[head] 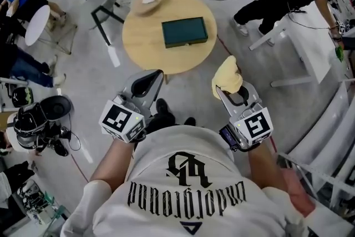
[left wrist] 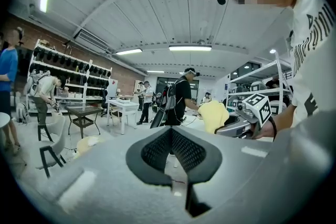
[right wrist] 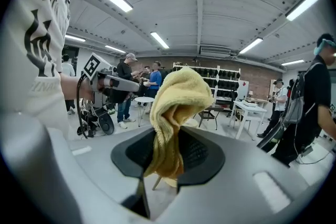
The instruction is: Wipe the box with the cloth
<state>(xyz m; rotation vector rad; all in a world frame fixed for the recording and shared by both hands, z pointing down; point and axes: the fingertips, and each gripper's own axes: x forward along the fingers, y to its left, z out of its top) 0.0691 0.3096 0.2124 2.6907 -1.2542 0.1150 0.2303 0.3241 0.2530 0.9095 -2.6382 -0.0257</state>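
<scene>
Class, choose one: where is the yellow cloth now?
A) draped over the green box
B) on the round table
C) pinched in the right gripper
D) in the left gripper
C: the yellow cloth is clamped between the jaws of the right gripper, apart from the green box on the round table.

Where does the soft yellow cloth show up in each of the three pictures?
Head view: yellow cloth right of centre, in the right claw.
Left gripper view: cloth small, right of centre.
Right gripper view: cloth at centre, large.
Shared landmark: the person's white printed T-shirt.
</scene>
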